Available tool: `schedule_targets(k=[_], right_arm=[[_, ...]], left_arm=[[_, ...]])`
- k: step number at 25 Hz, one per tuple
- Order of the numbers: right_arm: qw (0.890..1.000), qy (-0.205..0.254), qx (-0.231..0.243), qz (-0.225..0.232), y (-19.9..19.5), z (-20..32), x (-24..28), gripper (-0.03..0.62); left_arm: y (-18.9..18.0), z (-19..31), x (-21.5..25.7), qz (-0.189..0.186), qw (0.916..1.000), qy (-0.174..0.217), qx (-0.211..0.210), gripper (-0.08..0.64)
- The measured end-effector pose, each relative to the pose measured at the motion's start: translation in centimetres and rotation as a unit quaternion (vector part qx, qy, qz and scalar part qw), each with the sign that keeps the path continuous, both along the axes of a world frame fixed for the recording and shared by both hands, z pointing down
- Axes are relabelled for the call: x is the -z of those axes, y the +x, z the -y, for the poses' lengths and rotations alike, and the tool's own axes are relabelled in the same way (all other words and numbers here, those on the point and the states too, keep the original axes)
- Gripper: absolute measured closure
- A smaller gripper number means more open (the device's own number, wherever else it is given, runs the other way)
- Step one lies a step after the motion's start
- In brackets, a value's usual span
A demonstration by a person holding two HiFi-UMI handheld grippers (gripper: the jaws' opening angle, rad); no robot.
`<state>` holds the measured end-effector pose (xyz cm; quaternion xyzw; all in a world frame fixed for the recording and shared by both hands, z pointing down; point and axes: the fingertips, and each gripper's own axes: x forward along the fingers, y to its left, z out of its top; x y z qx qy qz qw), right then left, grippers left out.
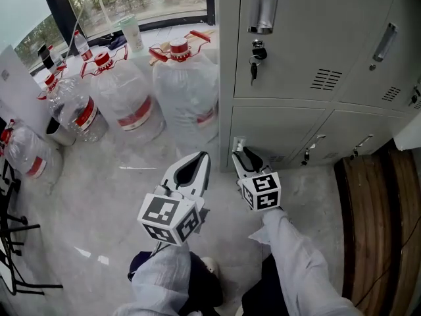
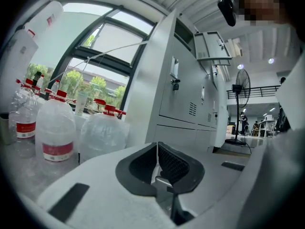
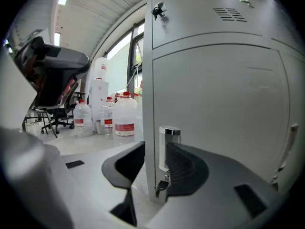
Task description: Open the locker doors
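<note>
The right tool (image 3: 155, 149) is reaching low to the bottom locker door (image 3: 219, 118), at the left end of the row of lockers (image 1: 296, 38), which is standing on the floor. Its jaws are sitting half-closed around the shiny handle (image 3: 169, 147) at that door's left edge and seem to be clamping it, the right pad lying against the metal. The door is looking fully shut. The left tool (image 1: 200, 158) is hovering just beside it with its jaws clenched on nothing. The likeliest trouble is the pads sliding off the smooth handle if the pull is coming straight back instead of following the door's swing. A small key (image 3: 162, 187) is hanging just below the handle; if the lock is engaged, tugging would be straining the grip or rocking the lockers. The swinging door could also be striking the left tool, which is waiting close in front.
</note>
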<state>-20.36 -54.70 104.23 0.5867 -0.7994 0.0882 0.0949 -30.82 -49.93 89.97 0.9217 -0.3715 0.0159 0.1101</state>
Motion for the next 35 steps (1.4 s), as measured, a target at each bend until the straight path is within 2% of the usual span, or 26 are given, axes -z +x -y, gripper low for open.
schedule_targets(k=[7, 12, 20, 27, 32, 35], right_arm=[[0.999, -0.011, -0.030, 0.014, -0.4, 2.3, -2.2, 0.454], [0.999, -0.017, -0.032, 0.006, -1.1, 2.9, -3.1, 0.436], [0.999, -0.012, -0.038, -0.015, -1.5, 4.0, -3.0, 0.434], [0.998, -0.010, -0.058, -0.021, -1.4, 3.0, -2.9, 0.434], [0.997, -0.001, -0.074, -0.018, -1.6, 0.5, -2.9, 0.434], [0.997, -0.003, -0.076, -0.014, -1.7, -1.1, -2.9, 0.434]], left_arm=[[-0.9, 0.2, -2.0, -0.001, 0.9995, -0.033, 0.004, 0.545], [-1.2, -0.2, -2.2, 0.009, 0.9994, -0.031, 0.007, 0.545], [-1.8, 0.1, -2.5, -0.014, 0.9986, -0.050, 0.007, 0.545], [-1.6, -0.3, -1.6, -0.015, 0.9988, -0.046, -0.001, 0.545], [-1.4, -0.7, -1.4, -0.025, 0.9982, -0.054, -0.006, 0.545], [-1.4, -1.1, -0.6, -0.026, 0.9986, -0.045, -0.003, 0.545]])
